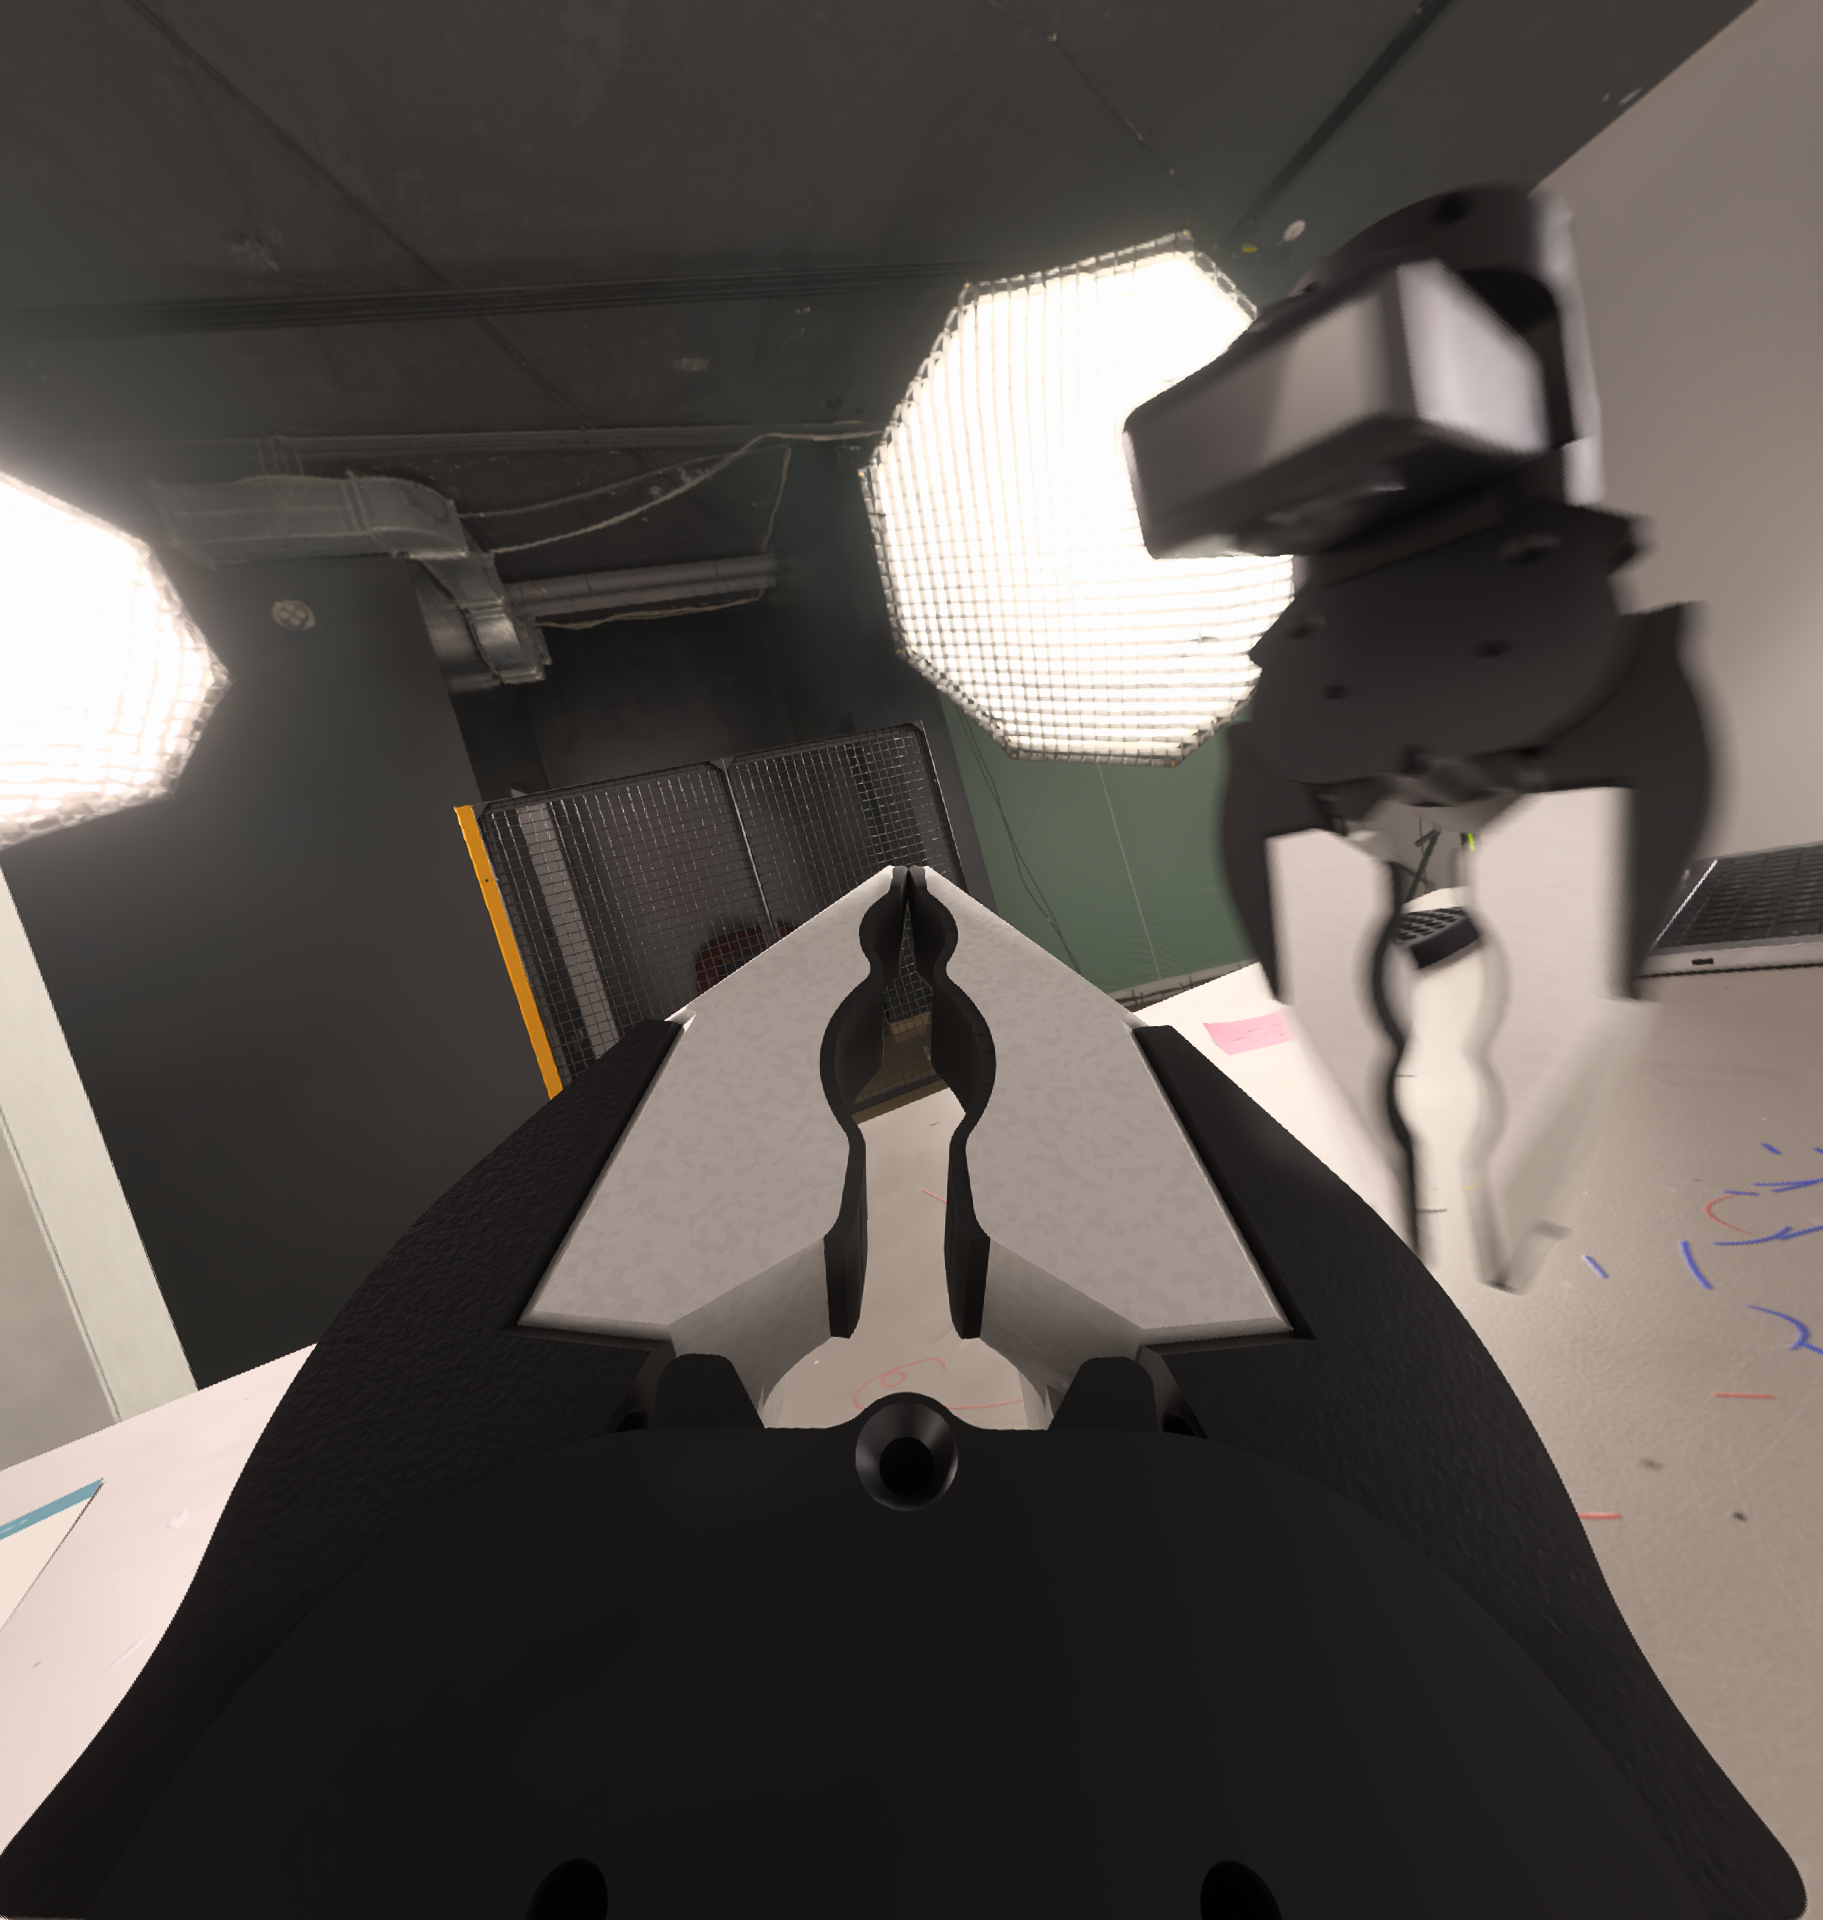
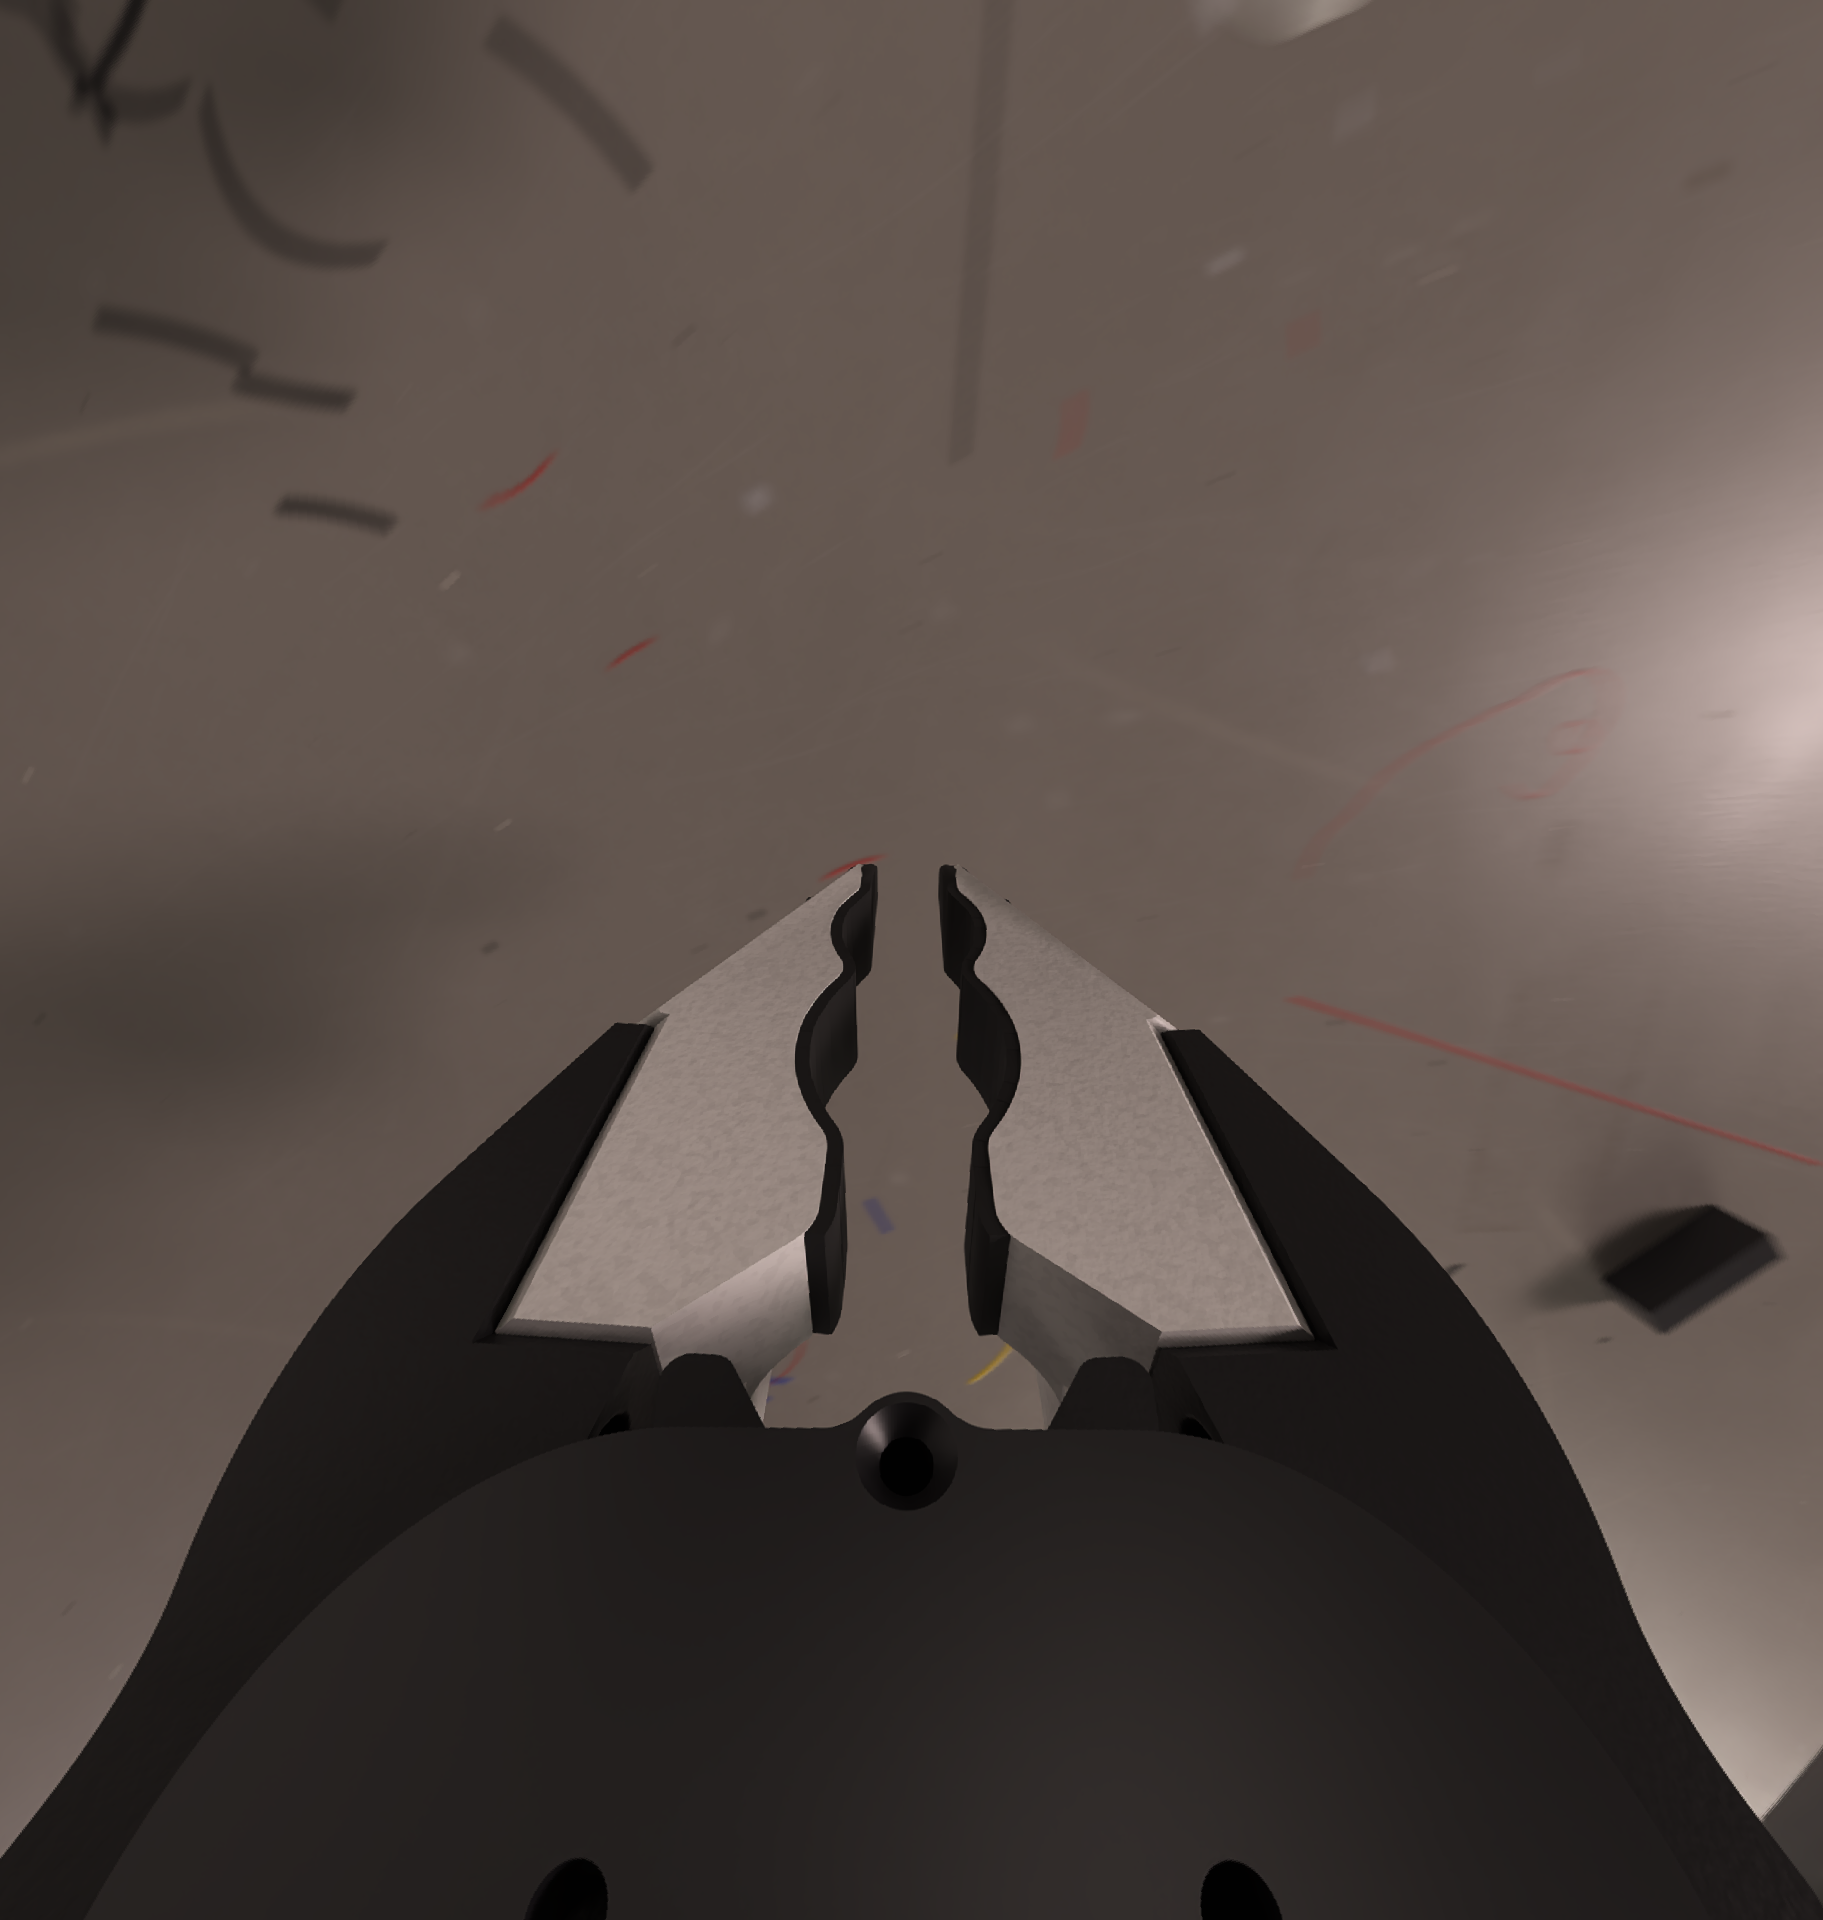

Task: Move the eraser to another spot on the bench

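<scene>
Right gripper (image 2: 905, 873) hangs slightly parted over the scribbled bench (image 2: 1302, 520) – black eraser (image 2: 1691, 1264) lying loose at right – left gripper (image 1: 907, 875) pressed together, empty.

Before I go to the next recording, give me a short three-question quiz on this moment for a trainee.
1. True or false: the right gripper is clamped on the eraser.
2. In the right wrist view, where does the eraser lie on the bench? A) between the fingers B) off to the right of the fingers, apart from them C) far ahead of the tips
3. Fill in: the left gripper has its fingertips ____.

Key
1. False: nothing is between its fingers, which stand slightly apart.
2. B
3. Together, with nothing held.
</scene>
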`<move>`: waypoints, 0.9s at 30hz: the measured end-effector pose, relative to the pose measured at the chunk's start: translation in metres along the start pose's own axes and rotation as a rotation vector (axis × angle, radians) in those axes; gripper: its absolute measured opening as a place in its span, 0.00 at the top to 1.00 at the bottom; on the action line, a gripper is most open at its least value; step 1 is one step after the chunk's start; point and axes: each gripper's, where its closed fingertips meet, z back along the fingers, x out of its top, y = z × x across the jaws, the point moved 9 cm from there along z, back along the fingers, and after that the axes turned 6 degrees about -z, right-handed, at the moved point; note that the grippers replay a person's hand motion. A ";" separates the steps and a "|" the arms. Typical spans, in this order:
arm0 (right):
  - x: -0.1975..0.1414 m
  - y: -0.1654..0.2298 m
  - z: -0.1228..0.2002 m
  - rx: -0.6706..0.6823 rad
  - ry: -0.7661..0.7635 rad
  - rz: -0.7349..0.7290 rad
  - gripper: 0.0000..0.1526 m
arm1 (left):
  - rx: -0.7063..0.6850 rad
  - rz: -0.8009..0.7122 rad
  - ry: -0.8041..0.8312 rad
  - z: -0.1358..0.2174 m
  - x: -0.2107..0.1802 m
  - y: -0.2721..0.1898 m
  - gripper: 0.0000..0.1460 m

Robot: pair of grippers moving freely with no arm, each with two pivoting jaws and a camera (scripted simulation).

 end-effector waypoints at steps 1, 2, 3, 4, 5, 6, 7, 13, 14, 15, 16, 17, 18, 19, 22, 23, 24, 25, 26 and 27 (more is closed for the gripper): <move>-0.004 0.015 -0.006 0.008 0.043 0.020 0.93 | -0.004 -0.003 0.003 0.000 0.000 -0.001 1.00; -0.008 0.026 -0.011 0.014 0.075 0.032 0.93 | -0.007 -0.004 0.002 0.000 0.000 -0.001 1.00; -0.011 0.033 -0.017 0.024 0.099 0.040 0.91 | -0.008 -0.006 0.002 0.000 0.000 -0.001 1.00; -0.014 0.039 -0.022 0.031 0.118 0.044 0.90 | -0.011 -0.010 0.002 0.000 0.000 -0.002 1.00; -0.016 0.042 -0.027 0.037 0.130 0.048 0.88 | -0.014 -0.014 0.003 0.000 0.000 -0.002 1.00; -0.017 0.045 -0.032 0.046 0.139 0.051 0.86 | -0.016 -0.018 0.006 0.000 0.000 -0.002 1.00; -0.018 0.046 -0.037 0.050 0.149 0.052 0.83 | -0.018 -0.021 0.007 0.000 -0.001 -0.002 1.00; -0.021 0.048 -0.041 0.070 0.142 0.022 0.75 | -0.026 -0.016 0.008 0.000 -0.001 -0.003 1.00; -0.023 0.048 -0.038 0.081 0.136 0.023 0.75 | -0.027 -0.015 0.007 0.000 -0.001 -0.003 1.00; -0.023 0.046 -0.032 0.091 0.122 0.020 0.74 | -0.026 -0.014 0.007 0.000 -0.001 -0.003 1.00; -0.024 0.039 -0.023 0.087 0.093 0.008 0.74 | -0.025 -0.012 0.006 0.000 0.000 -0.002 1.00; -0.025 0.028 -0.012 0.065 0.048 -0.022 0.73 | -0.024 -0.011 0.004 0.000 0.000 -0.002 1.00; -0.028 0.012 0.001 0.023 -0.009 -0.073 0.73 | -0.022 -0.009 0.004 0.000 0.000 -0.002 1.00; -0.033 -0.010 0.013 -0.036 -0.072 -0.147 0.74 | -0.023 -0.005 0.006 0.000 -0.001 -0.002 1.00; -0.056 -0.087 0.036 -0.227 -0.224 -0.436 0.74 | -0.029 0.000 0.011 -0.001 -0.002 -0.002 1.00; -0.066 -0.111 0.037 -0.272 -0.266 -0.516 0.73 | -0.033 -0.001 0.013 -0.001 -0.002 -0.003 1.00; -0.075 -0.133 0.036 -0.300 -0.294 -0.571 0.72 | -0.035 -0.003 0.013 -0.001 -0.002 -0.003 1.00; -0.084 -0.153 0.032 -0.328 -0.300 -0.612 0.72 | -0.036 -0.007 0.014 -0.001 -0.002 -0.003 1.00; -0.091 -0.170 0.027 -0.352 -0.303 -0.639 0.71 | -0.036 -0.012 0.016 -0.002 -0.003 -0.003 1.00; -0.098 -0.184 0.020 -0.360 -0.320 -0.663 0.70 | -0.036 -0.013 0.018 -0.002 -0.003 -0.003 1.00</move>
